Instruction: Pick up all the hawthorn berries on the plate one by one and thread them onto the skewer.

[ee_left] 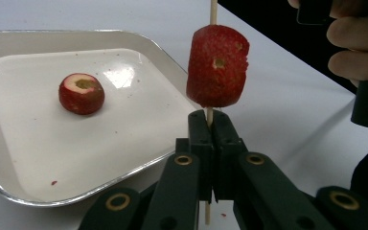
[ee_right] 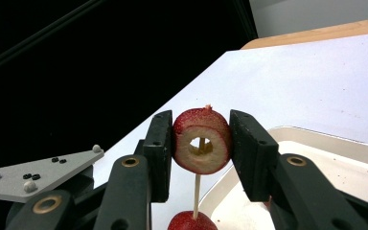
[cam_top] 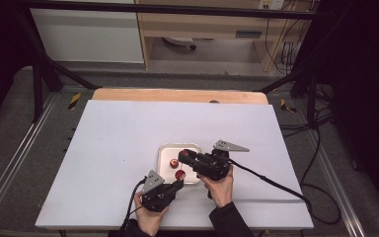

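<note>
Cored red fruit went onto a thin skewer (ee_left: 212,9).
Three pieces: one threaded (ee_left: 217,66), one on tray (ee_left: 9,191), one (ee_right: 202,140) pinched by right gripper (ee_right: 202,143); left gripper (ee_left: 210,129) clamped the skewer.

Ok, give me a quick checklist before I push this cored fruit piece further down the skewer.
1. Left gripper shut on the skewer: ok.
2. Right gripper shut on the cored fruit piece: ok.
3. Skewer passing through the piece's hole: ok, stick visible inside it.
4. First fruit piece already on the skewer, above the left jaws: ok.
5. Spare fruit piece on the tray: ok.
6. Skewer straight, uncracked: cannot tell.
</note>
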{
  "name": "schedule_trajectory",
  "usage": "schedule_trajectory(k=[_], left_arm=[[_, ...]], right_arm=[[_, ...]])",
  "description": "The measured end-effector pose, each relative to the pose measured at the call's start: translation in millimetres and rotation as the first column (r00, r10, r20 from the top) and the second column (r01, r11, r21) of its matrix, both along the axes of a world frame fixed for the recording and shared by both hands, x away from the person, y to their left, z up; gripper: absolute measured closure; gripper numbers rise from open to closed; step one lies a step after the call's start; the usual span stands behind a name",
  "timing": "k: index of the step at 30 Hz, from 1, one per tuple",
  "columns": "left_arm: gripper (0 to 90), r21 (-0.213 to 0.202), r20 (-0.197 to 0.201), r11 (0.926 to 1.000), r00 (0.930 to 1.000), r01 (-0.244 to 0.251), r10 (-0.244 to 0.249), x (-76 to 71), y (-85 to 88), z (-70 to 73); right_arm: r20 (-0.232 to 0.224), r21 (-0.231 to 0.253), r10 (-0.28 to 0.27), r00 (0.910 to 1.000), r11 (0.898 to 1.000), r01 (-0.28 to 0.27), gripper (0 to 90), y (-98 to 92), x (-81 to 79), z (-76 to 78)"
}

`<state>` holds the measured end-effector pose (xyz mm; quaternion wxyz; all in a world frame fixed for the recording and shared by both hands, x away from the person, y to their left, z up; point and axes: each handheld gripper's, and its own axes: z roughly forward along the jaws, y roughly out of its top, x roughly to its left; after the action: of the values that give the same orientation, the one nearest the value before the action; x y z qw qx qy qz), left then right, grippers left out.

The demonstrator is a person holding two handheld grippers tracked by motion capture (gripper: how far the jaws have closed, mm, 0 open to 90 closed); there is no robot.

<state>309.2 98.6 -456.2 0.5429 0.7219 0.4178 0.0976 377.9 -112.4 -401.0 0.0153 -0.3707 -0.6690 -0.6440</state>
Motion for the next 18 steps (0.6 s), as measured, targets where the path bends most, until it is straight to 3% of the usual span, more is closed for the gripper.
schedule_trajectory(k=[4,11,14,16,18], left_arm=[[89.1,0.013,0.009,0.9996,0.9997,-0.025,0.025,-1.0,0.7,0.0],[89.1,0.064,0.034,0.9959,0.9975,-0.064,0.062,-3.7,-1.7,0.5],[89.1,0.072,0.027,0.9961,0.9984,-0.052,0.05,-3.3,-2.6,-0.4],[89.1,0.059,0.028,0.9979,0.9993,-0.027,0.025,-3.1,-2.4,-1.2],[89.1,0.011,0.01,0.9998,0.9998,0.017,-0.018,-2.3,-2.4,-1.3]], right_arm=[[0.001,0.004,0.015,0.9999,1.0,-0.015,62.5,0.5,-0.8,-0.7],[-0.011,-0.023,-0.065,0.9979,0.998,0.064,62.5,1.9,-5.4,-1.8],[-0.014,-0.025,-0.068,0.9976,0.997,0.067,62.5,2.7,-6.0,-3.1],[-0.019,-0.024,-0.048,0.9987,0.999,0.048,62.5,2.9,-5.8,-3.5],[-0.012,-0.006,0.007,0.9999,1.0,-0.007,62.5,2.4,-3.8,-3.3]])
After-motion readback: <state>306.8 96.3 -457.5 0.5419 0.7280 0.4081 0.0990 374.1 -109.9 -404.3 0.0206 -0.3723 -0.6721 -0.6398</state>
